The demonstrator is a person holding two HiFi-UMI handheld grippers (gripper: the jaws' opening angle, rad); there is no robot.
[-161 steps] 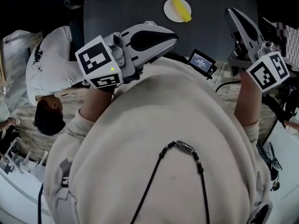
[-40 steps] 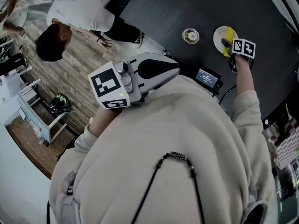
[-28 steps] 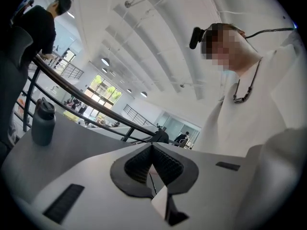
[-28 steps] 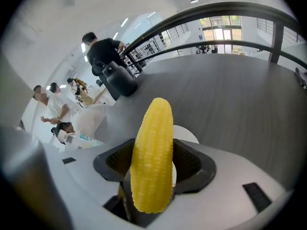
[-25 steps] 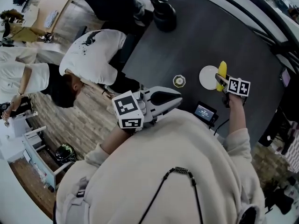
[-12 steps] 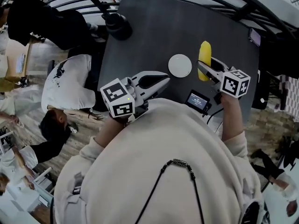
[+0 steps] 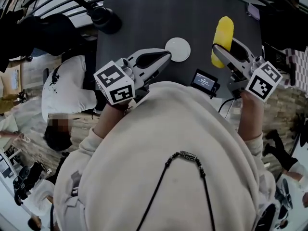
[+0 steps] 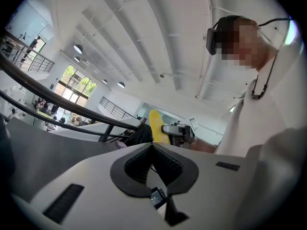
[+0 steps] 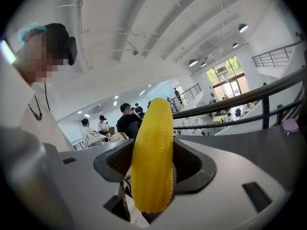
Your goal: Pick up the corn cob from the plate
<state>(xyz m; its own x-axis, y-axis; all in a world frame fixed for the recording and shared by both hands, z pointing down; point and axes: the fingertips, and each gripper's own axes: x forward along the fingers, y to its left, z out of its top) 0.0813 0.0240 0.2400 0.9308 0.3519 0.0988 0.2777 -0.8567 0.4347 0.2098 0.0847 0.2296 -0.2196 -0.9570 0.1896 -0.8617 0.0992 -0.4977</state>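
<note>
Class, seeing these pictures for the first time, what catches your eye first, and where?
The bright yellow corn cob, clamped in the right gripper, held up off the dark table. Then the bare white plate on that table, next to the shut left gripper in the head view.

Large open hall, lab or demo-floor type. High white ceiling point(image 8: 144, 37) with beams, round lamps point(image 8: 77, 48), tall windows point(image 9: 224, 72), mezzanine railings point(image 9: 276, 56). Groups of people point(image 9: 125, 119) standing in background. Dark table point(image 7: 144, 13), plank floor point(image 7: 30, 71). Hand-held left gripper point(image 7: 166, 57) and right gripper point(image 7: 224, 47) with marker cubes: research rig.
</note>
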